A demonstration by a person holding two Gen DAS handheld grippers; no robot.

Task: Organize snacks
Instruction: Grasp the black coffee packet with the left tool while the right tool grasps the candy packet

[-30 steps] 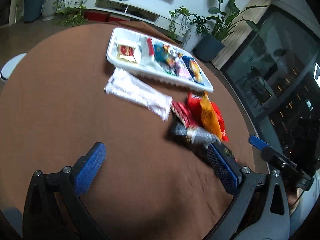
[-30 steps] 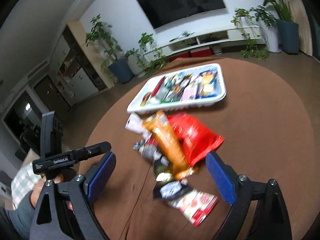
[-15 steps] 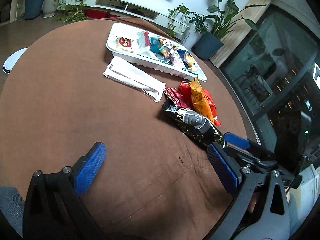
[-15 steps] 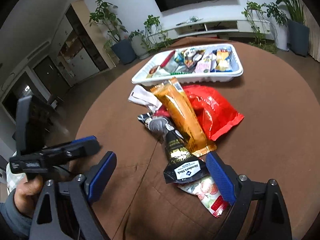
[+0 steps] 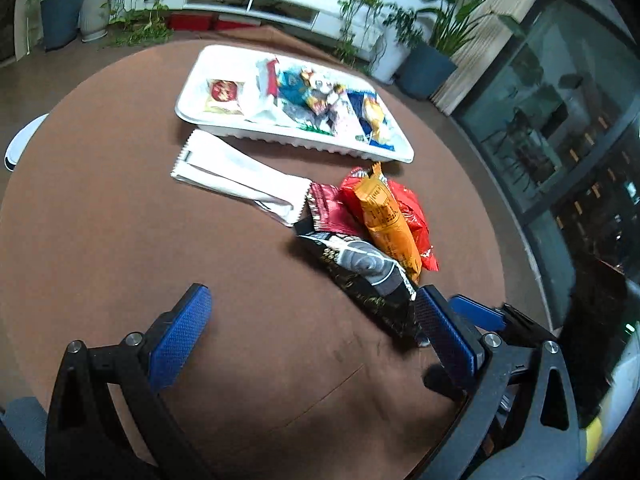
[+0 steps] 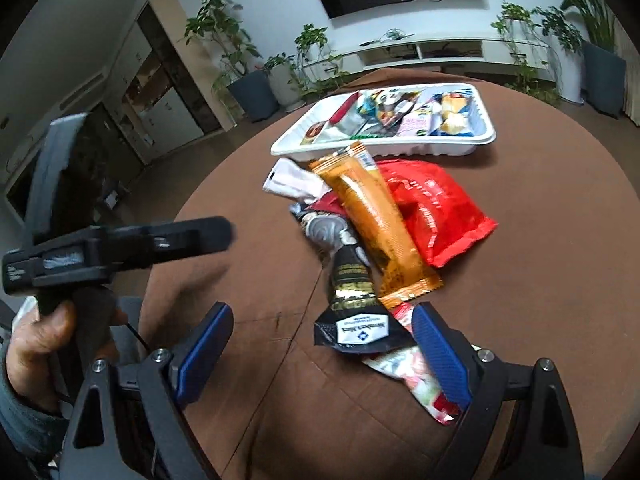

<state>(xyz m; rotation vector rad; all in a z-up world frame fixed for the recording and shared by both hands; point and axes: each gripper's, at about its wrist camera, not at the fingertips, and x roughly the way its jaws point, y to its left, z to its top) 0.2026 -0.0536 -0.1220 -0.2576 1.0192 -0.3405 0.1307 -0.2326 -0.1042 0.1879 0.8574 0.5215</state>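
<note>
A person's hand (image 6: 44, 332) at the left held the left gripper (image 5: 308, 332) over the near part of the round brown table (image 5: 100, 220), its blue pads spread wide with only bare cloth between them. Toward the table's middle a white packet (image 5: 236, 178) lay flat, just short of the white tray (image 5: 292, 140) that sat near the far edge and was packed with small snack packs. Right of the white packet a heap of snacks overlapped: a dark red wrapper (image 5: 330, 210), a black packet (image 6: 352, 276) stretching toward the near edge, an orange packet (image 6: 374, 220) lying across it, and a red bag (image 6: 432, 212) under the orange one on the right. The right gripper (image 6: 320, 348) hung low over the near end of that heap, jaws apart, the black packet's labelled end lying between its pads without being clamped. A small white-and-red sachet (image 6: 416, 376) lay partly under the black packet, against the inner side of the right-hand pad
</note>
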